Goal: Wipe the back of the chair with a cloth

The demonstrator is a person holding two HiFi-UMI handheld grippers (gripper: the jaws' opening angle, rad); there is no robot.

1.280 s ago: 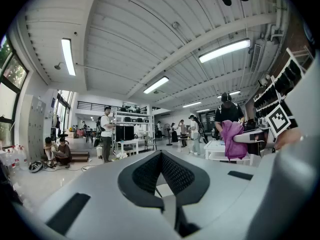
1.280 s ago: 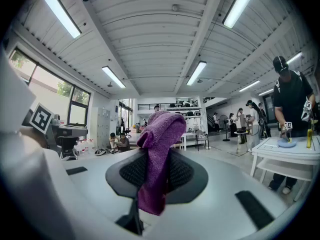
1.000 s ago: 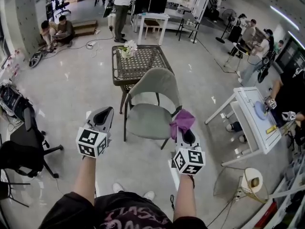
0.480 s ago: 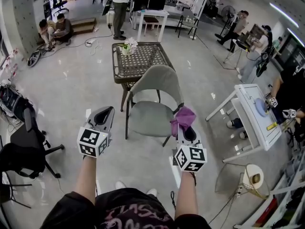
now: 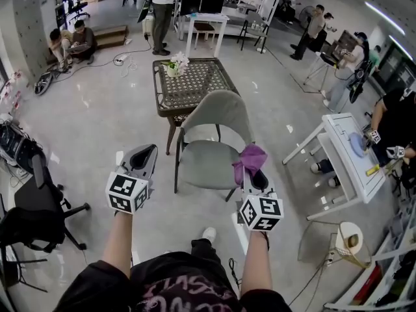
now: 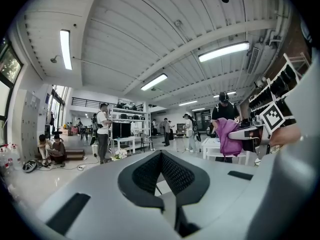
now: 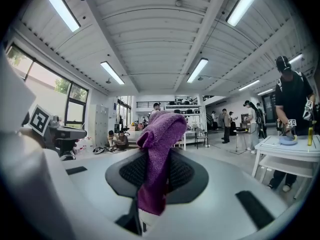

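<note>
A grey chair (image 5: pixel 218 117) stands on the floor ahead of me in the head view, its curved back toward me and to the right. My right gripper (image 5: pixel 252 171) is shut on a purple cloth (image 5: pixel 249 160), held up in front of the chair's right side and not touching it. In the right gripper view the cloth (image 7: pixel 159 149) hangs from between the jaws of that gripper (image 7: pixel 156 170). My left gripper (image 5: pixel 144 155) is shut and empty, left of the chair, and its jaws meet in the left gripper view (image 6: pixel 161 160). There the cloth (image 6: pixel 227 136) shows at right.
A wicker table (image 5: pixel 192 83) with flowers (image 5: pixel 173 65) stands just behind the chair. A white table (image 5: pixel 348 164) is at the right, a black office chair (image 5: pixel 36 207) at the left. Several people stand or sit farther back and at the right.
The view has crept slightly forward and a foot now shows ahead of my body. Both grippers keep nearly the same pose, the right still holding the cloth.
</note>
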